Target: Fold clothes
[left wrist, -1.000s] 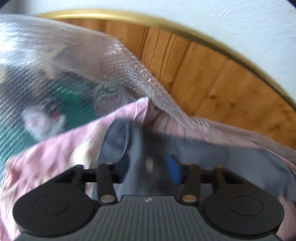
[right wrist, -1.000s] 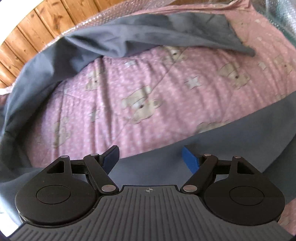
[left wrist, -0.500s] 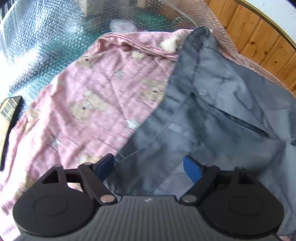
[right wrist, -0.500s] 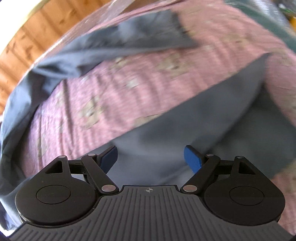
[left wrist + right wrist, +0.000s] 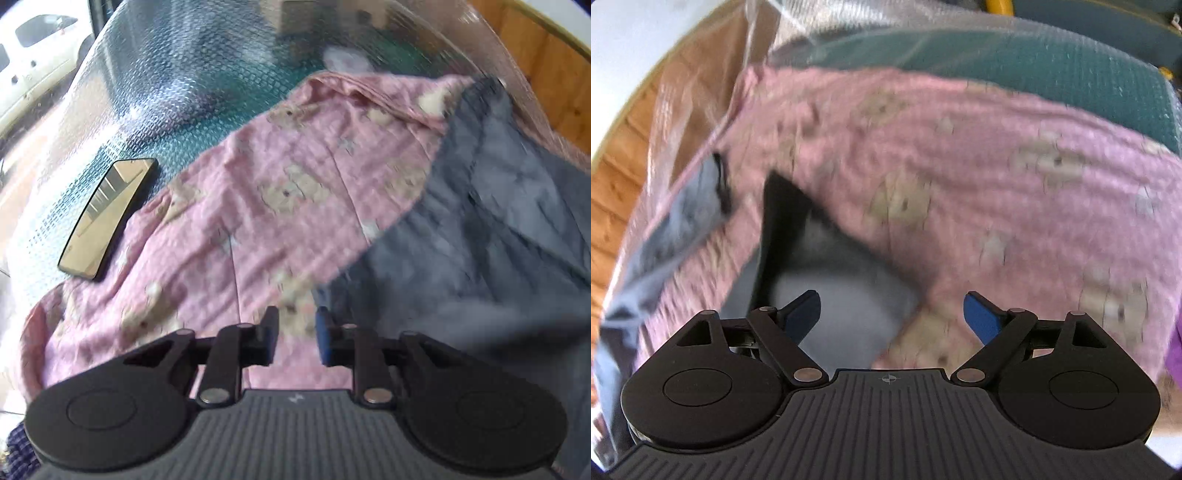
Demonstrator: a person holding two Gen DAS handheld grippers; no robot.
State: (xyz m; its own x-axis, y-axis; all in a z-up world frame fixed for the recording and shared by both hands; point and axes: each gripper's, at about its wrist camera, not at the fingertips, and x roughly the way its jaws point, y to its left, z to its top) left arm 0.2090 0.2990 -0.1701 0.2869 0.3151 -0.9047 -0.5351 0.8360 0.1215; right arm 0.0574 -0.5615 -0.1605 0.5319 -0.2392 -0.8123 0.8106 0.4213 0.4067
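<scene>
A grey button shirt (image 5: 480, 229) lies spread on a pink bear-print cloth (image 5: 295, 184), covering its right side. My left gripper (image 5: 295, 332) hovers low over the pink cloth right at the shirt's near left edge; its blue pads stand close together with a narrow gap and nothing is clamped. In the right wrist view, part of the grey shirt (image 5: 842, 306) lies folded on the pink cloth (image 5: 960, 166), with a grey strip along the left. My right gripper (image 5: 892, 314) stands wide open above that grey part. Both views are blurred.
A dark phone (image 5: 107, 218) lies on the bubble-wrap-covered teal surface (image 5: 184, 92) left of the pink cloth. A wooden panel with a brass rim (image 5: 546, 74) borders the far right. A blue checked fabric (image 5: 18, 454) shows at the bottom left.
My left gripper let the shirt down, opened wide, then narrowed almost shut and shifted left to the shirt's edge. My right gripper, open throughout, swung over the cloth toward the shirt's folded part.
</scene>
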